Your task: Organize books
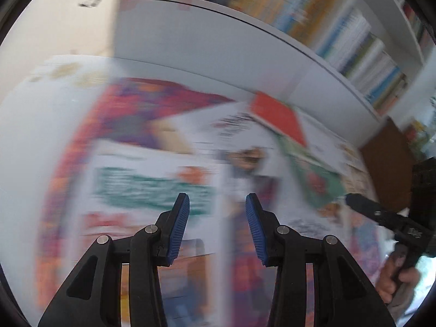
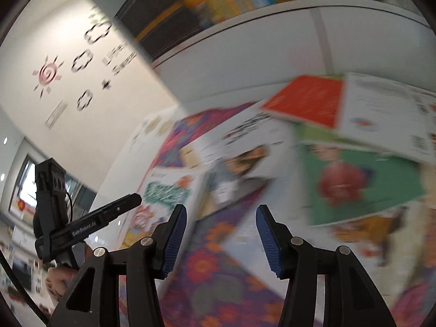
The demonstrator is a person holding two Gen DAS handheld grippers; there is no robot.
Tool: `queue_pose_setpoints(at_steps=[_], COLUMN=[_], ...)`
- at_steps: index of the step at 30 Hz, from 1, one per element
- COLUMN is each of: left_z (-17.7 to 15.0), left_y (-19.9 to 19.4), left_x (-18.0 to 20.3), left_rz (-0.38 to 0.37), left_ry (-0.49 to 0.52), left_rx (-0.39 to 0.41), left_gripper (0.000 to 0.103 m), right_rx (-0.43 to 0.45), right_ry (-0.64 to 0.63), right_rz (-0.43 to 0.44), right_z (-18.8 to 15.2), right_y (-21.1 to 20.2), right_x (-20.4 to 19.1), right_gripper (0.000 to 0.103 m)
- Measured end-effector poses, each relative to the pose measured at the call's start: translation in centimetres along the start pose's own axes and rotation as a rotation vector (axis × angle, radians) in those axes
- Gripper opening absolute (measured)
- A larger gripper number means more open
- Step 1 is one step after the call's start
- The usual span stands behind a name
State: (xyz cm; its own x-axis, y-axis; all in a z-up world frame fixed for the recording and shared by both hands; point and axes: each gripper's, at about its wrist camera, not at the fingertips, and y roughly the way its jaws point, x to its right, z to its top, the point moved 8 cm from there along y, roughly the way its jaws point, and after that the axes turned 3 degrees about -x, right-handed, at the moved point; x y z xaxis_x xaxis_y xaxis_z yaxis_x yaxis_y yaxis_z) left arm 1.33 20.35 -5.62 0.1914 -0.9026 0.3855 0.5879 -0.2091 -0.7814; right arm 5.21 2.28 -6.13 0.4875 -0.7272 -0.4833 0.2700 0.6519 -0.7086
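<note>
Surface: a white table (image 1: pixel 24 141) is carrying scattered picture books.
Far side: a red book (image 2: pixel 308 103) is lying atop a green book (image 2: pixel 354 188).
Near side: a floral book (image 2: pixel 212 278) is lying flat.

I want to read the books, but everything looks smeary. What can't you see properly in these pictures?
- Book titles: the green book and red book on the table are smeared by motion blur in both wrist views.
- Shelf books: spines blurred into stripes, unreadable.
- Wall writing: blurred, only a sun picture is clear.
- Left gripper and right gripper: both open; their bodies are cut off by the bottom edge.
</note>
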Motion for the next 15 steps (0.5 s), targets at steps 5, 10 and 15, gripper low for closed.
queue_pose_setpoints(at_steps=[5,10,15], left_z=[-0.7,-3.4,-4.8], left_y=[5.4,8.8,10.1], left_x=[7.0,10.6,12.5], left_rz=[-0.017,-0.016,0.011], left_ry=[0.069,0.114,0.178], left_rx=[-0.081,-0.153,-0.137], left_gripper=[0.041,0.041,0.043], right_rx=[0.018,0.008,0.0], right_ry=[0.133,0.252,0.335], right_rz=[-0.054,-0.102,-0.085], right_z=[-0.9,-3.4,-5.1], right_y=[-3.3,-4.9,-4.9], right_x=[7.9,14.4,17.7], right_gripper=[0.052,0.052,0.052])
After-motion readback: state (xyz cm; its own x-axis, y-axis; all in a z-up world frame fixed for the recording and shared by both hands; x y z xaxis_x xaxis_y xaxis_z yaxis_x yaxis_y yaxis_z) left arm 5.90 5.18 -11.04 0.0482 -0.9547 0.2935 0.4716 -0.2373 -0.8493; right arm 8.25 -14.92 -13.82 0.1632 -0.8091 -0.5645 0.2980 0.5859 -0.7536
